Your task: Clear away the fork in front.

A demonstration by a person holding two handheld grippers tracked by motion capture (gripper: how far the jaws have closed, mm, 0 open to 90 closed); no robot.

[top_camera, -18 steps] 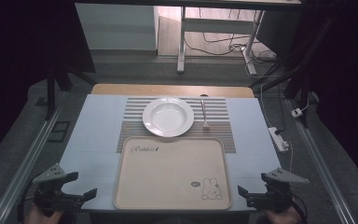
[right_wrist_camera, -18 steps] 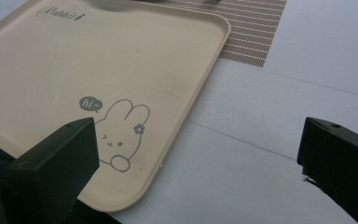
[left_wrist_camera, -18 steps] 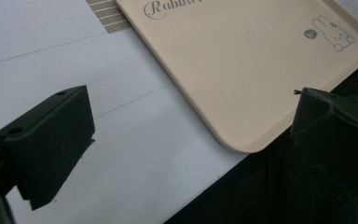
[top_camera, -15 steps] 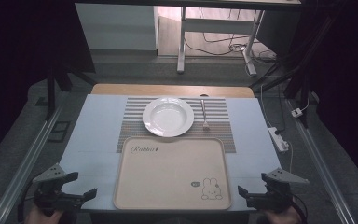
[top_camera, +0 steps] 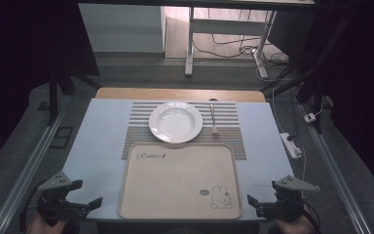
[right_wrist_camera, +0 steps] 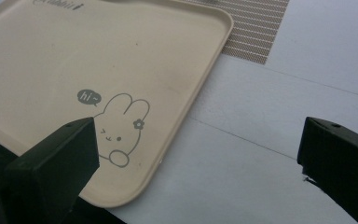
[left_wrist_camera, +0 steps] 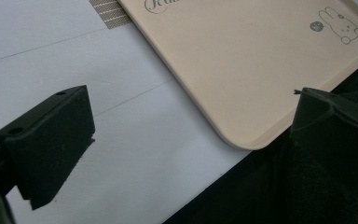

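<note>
- Broadly, the white table (top_camera: 102,141) carries a striped placemat (top_camera: 233,119) at its far side.
- Nearer lies the beige rabbit-print tray (top_camera: 175,185), empty, its far edge overlapping the placemat.
- On the placemat sits a white plate (top_camera: 176,122), a fork (top_camera: 213,119) just beside it.
- Left gripper (top_camera: 80,207) and right gripper (top_camera: 260,207) flank the tray's near corners, jaws spread wide, nothing between them.

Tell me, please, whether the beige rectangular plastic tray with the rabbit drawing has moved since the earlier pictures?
No. The beige rectangular plastic tray lies where it did, its far edge still over the striped placemat.
</note>
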